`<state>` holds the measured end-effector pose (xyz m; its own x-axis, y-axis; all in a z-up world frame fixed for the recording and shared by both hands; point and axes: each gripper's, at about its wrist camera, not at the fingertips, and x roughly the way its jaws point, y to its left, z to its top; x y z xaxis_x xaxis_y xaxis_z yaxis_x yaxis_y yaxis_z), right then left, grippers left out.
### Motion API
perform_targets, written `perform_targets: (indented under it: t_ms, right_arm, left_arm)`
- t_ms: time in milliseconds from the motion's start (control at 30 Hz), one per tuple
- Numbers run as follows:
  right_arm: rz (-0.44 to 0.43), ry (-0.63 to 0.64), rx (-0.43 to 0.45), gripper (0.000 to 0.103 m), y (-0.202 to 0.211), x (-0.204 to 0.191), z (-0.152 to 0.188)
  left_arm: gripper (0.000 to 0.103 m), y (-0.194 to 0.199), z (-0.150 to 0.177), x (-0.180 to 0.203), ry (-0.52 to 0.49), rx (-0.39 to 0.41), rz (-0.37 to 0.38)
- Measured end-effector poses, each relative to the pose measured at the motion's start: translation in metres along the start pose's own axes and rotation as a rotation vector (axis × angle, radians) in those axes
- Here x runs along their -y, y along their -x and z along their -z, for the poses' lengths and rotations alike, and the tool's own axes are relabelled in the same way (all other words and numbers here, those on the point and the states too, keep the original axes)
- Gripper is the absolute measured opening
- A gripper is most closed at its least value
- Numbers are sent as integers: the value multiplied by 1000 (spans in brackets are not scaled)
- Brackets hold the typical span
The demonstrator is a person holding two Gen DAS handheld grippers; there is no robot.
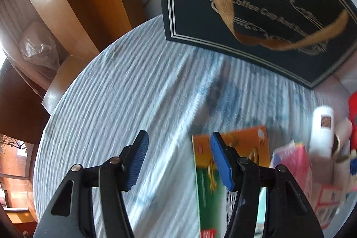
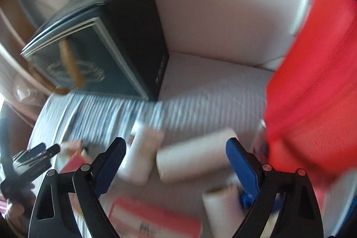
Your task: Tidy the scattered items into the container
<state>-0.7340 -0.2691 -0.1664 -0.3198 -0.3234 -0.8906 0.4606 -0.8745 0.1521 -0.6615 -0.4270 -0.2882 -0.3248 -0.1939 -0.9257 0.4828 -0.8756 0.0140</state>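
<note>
My left gripper [image 1: 178, 135] is open over the striped tablecloth [image 1: 111, 93], with nothing between its blue pads. An orange and green box [image 1: 245, 142] lies just past its right finger. Right of that are a pink box [image 1: 294, 157] and a white bottle [image 1: 322, 131]. My right gripper [image 2: 175, 141] stands wide open above two blurred white cylinders [image 2: 194, 157] [image 2: 140, 155], touching neither. A red mesh container [image 2: 312, 93] rises at its right. A third pale roll [image 2: 218, 211] and a flat pink box [image 2: 151, 220] lie below.
A dark box with a tan ribbon handle [image 1: 256, 3] [image 2: 96, 55] stands at the back of the round table. The table edge curves along the left, with wooden furniture [image 1: 93, 3] beyond. A hand holds the left gripper [image 2: 33, 157] at the right wrist view's left edge.
</note>
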Motion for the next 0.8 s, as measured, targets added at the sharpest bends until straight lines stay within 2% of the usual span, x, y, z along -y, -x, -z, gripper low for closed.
perform_targets:
  t_ms: [100, 133, 167, 233, 367, 400, 433, 467, 600, 667, 733, 800]
  right_arm:
    - [-4, -2, -24, 93, -27, 4, -6]
    - [-14, -5, -44, 93, -37, 6, -5]
    - [-36, -10, -49, 99, -41, 7, -3]
    - [-72, -63, -52, 99, -42, 14, 5]
    - [-69, -49, -96, 98, -29, 14, 30]
    - [-61, -59, -117, 97, -26, 17, 39]
    - [-11, -41, -138, 86, -23, 19, 51]
    - [18, -16, -150, 86, -21, 21, 64]
    - [-10, -15, -195, 87, -4, 23, 121]
    - [-35, 24, -210, 81, 9, 16, 145]
    - [-68, 50, -187, 77, 31, 11, 160]
    - [-75, 48, -77, 78, 74, 17, 165]
  left_arm:
    - [57, -8, -1, 12, 10, -22, 43]
    - [57, -11, 3, 20, -7, -47, 86]
    - [57, -14, 9, 30, -40, -80, 127]
    - [59, -10, 23, 50, -129, -72, 87]
    - [59, 4, 54, 61, -143, -86, 139]
    - [59, 7, 61, 63, -149, -91, 146]
    - [59, 10, 68, 64, -155, -96, 147]
    - [59, 15, 79, 67, -175, -103, 150]
    - [59, 33, 121, 80, -289, -129, 166]
    - [59, 42, 138, 89, -350, -160, 189]
    - [59, 61, 145, 98, -377, -136, 203]
    - [59, 87, 139, 109, -381, -51, 206]
